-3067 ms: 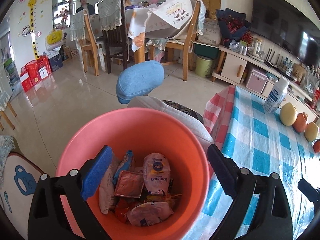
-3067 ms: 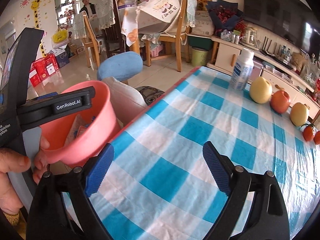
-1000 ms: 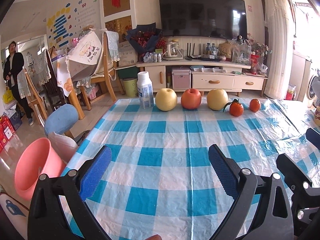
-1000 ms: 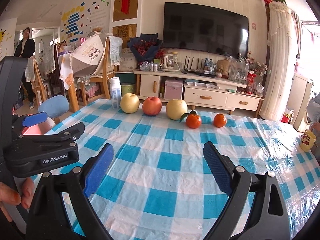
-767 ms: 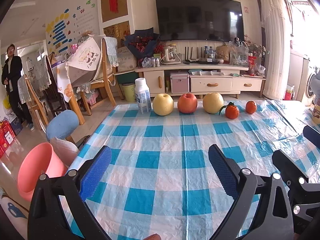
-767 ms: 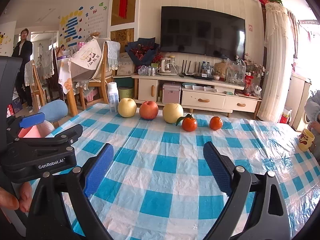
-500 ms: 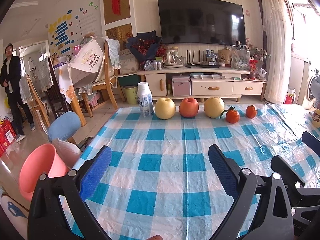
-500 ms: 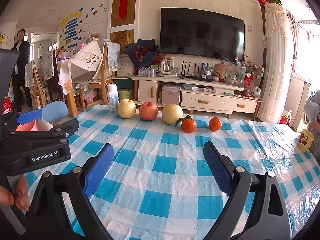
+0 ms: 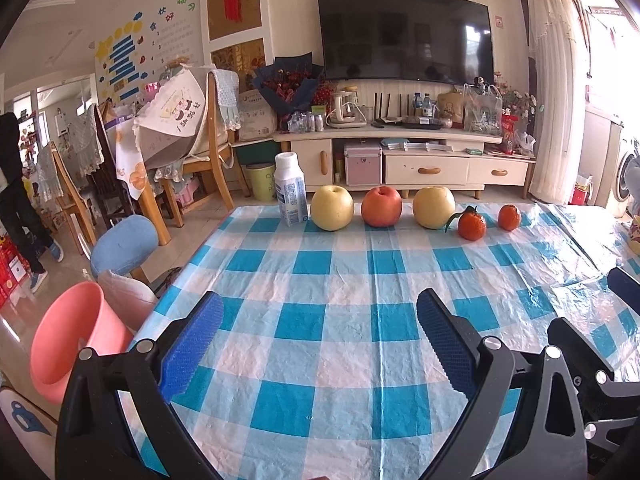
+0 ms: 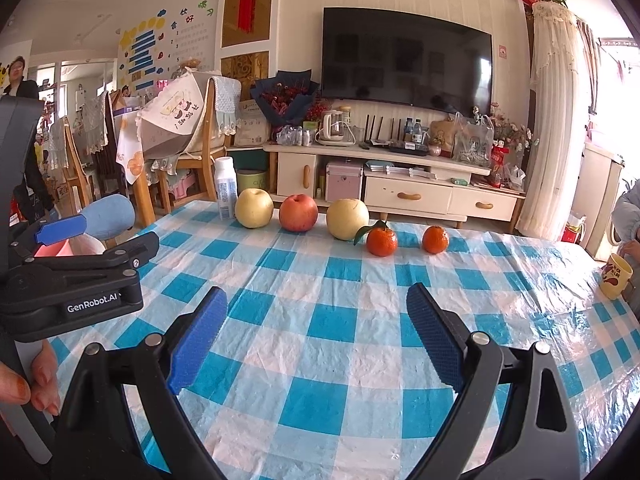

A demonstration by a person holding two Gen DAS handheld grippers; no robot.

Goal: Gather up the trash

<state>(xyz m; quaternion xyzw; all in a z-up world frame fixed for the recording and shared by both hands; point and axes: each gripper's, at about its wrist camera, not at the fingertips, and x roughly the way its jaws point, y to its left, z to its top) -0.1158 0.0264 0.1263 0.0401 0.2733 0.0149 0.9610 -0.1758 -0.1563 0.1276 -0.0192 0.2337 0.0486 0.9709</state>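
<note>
The left gripper [image 9: 320, 344] hangs over the near part of the desk with its jaws spread wide and nothing between them; its blue pads [image 9: 192, 346] are ribbed rubber set on black plastic arms. The right gripper [image 10: 316, 338] sits just beside it, jaws likewise spread and empty, with the same ribbed blue pads [image 10: 198, 344]. In the right wrist view a hand [image 10: 30, 380] grips the left tool's black handle at the left edge.

Three seconds ago the left gripper looked straight down into the round pink plastic bucket [image 9: 70, 340], which was full of crumpled snack wrappers; now both views face the far wall, and the bucket stands on the floor off the desk's near left corner, its contents hidden from here. Over the last second the views have barely shifted.

Under the jaws lies a glossy, wrinkled plastic cloth in blue-and-white checks [image 9: 340, 320] covering the desk. Along its far edge stand, left to right, a white plastic bottle with a blue label [image 9: 291, 189], a round yellow pear [image 9: 332, 208], a red apple [image 9: 381, 207], a second yellow pear [image 9: 433, 208], an orange tangerine with a green leaf [image 9: 472, 225] and a smaller tangerine [image 9: 509, 217]. A yellow mug [image 10: 616, 282] sits at the far right. Left of the desk stands a chair with a padded blue back [image 9: 124, 246]. Beyond is a cream drawer cabinet [image 9: 400, 164] under a dark flat television [image 9: 404, 36].
</note>
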